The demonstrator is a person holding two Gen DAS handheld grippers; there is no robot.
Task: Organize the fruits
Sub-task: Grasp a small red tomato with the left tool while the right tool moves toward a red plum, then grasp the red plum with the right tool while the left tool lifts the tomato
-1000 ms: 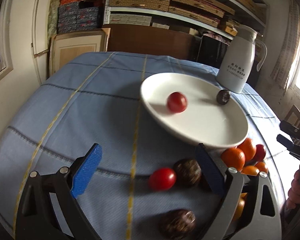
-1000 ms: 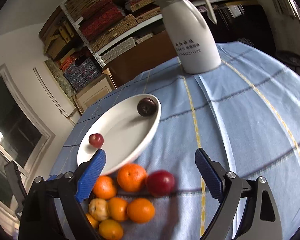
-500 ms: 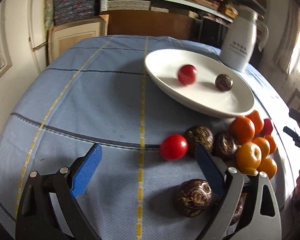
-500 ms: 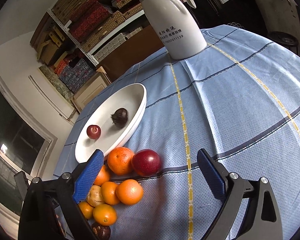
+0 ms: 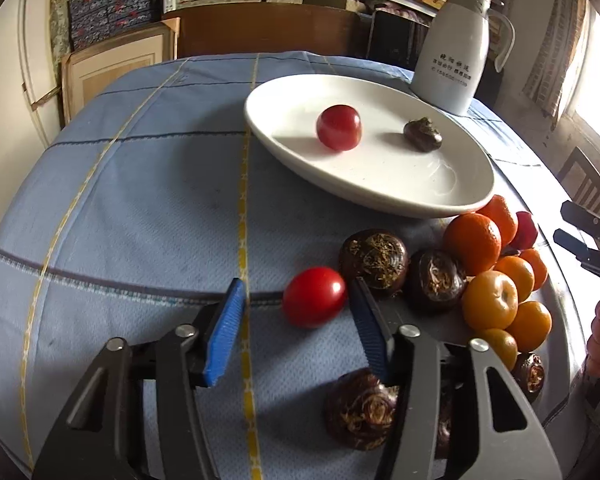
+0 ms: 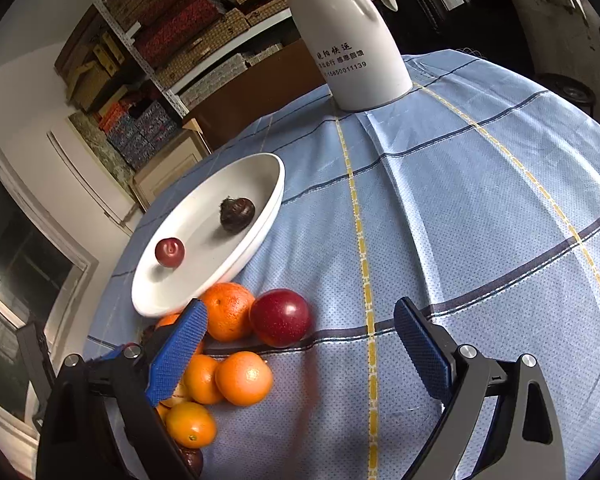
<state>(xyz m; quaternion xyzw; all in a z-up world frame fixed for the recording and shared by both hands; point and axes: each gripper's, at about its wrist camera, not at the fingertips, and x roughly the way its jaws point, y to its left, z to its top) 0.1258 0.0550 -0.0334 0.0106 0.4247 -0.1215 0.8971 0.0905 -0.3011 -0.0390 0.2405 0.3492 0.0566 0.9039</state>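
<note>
Left tool (image 5: 296,312) narrows since a second ago, half-open around the desk tomato (image 5: 314,297), gripping nothing; plate (image 5: 440,204) at 1 o'clock. Right tool (image 6: 300,344) wide, empty.

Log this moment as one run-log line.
left gripper: open around small red tomato on blue cloth | right gripper: open, empty | white oval plate: two fruits

Two wrist cameras, low over the table, crossing views over the same fruit.

Your left wrist view looks from the table's near edge across the blue cloth (image 5: 140,208) toward the shelves, close above a red tomato (image 5: 314,297). Your right wrist view looks in from the other side, close over the oranges (image 6: 227,311). Both take in the white plate (image 5: 452,200) (image 6: 152,300), the white jug (image 5: 456,56) (image 6: 348,40) and the orange pile.
</note>
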